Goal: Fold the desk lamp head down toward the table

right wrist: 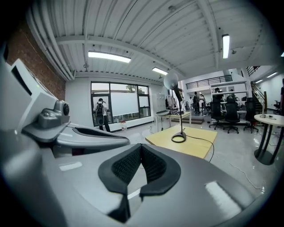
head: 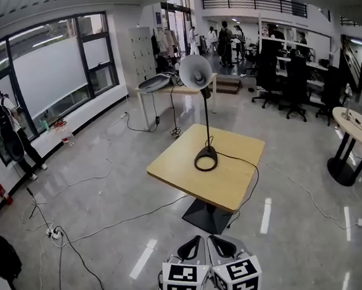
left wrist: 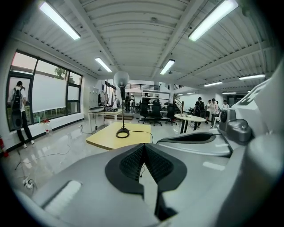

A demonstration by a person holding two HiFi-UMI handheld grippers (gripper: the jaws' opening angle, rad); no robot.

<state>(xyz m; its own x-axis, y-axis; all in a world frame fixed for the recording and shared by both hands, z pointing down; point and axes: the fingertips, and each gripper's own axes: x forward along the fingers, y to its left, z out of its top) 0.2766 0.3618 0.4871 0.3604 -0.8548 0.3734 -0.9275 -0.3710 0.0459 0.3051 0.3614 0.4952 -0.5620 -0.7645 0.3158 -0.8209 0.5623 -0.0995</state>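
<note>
Across the floor, well apart from both tongs, the black desk lamp with ring base, thin stem and round pale head (head: 195, 71) stands upright mid-way on the pale wooden square table (head: 236, 184). I judge this the approach, with nothing reached yet. My left gripper (head: 192, 243) and right gripper (head: 219, 241) sit side by side, each closed on nothing. Next I must close in, open one and reach the head. Only the head view shows the black cable (head: 246, 161) dropping off the table edge; only the gripper views show the ribbed pads (left wrist: 131, 162) meeting.
</note>
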